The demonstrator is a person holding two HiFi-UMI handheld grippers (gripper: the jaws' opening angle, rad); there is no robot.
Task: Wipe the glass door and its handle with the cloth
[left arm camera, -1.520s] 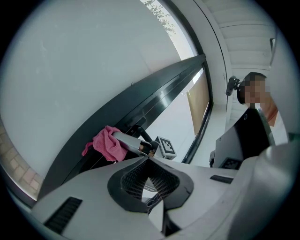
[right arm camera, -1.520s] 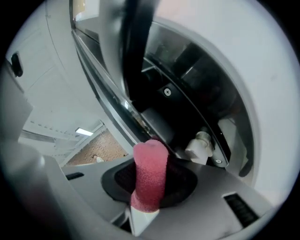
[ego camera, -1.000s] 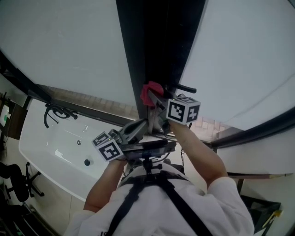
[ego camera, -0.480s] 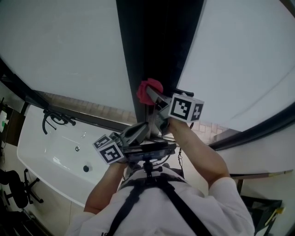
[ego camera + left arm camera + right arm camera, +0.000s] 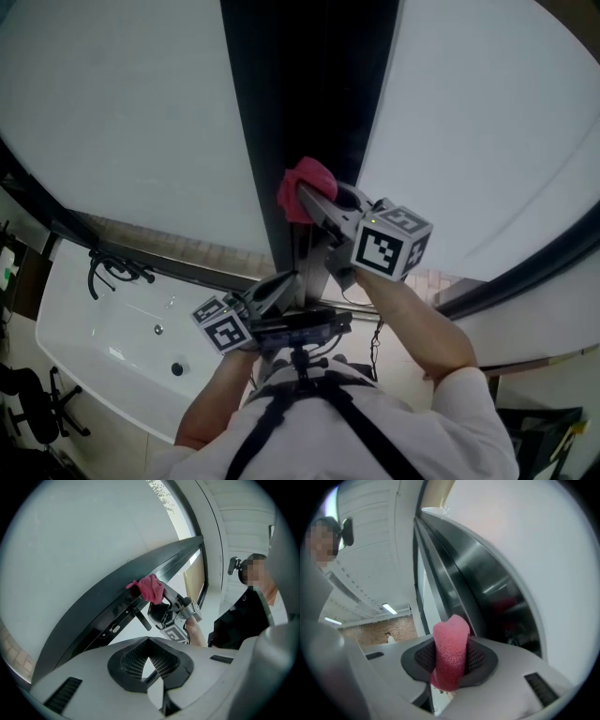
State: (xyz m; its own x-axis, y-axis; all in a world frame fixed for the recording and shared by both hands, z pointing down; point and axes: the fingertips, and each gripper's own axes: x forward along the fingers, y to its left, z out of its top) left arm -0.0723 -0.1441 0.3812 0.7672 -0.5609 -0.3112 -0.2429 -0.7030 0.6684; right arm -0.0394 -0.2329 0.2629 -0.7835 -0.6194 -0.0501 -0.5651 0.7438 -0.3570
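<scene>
While my right gripper [image 5: 451, 667] clamps the pink cloth [image 5: 451, 639] against the dark door frame [image 5: 309, 94], my left gripper [image 5: 149, 654] hangs below, pinched together, empty.

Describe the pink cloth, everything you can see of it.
The pink cloth is a nubby, towel-like fabric bunched into a thick roll. The right gripper has its jaws shut on it, and the rounded free end sticks out beyond them. That end looks pressed to the dark door frame, close to the lever handle in the left gripper view.
</scene>
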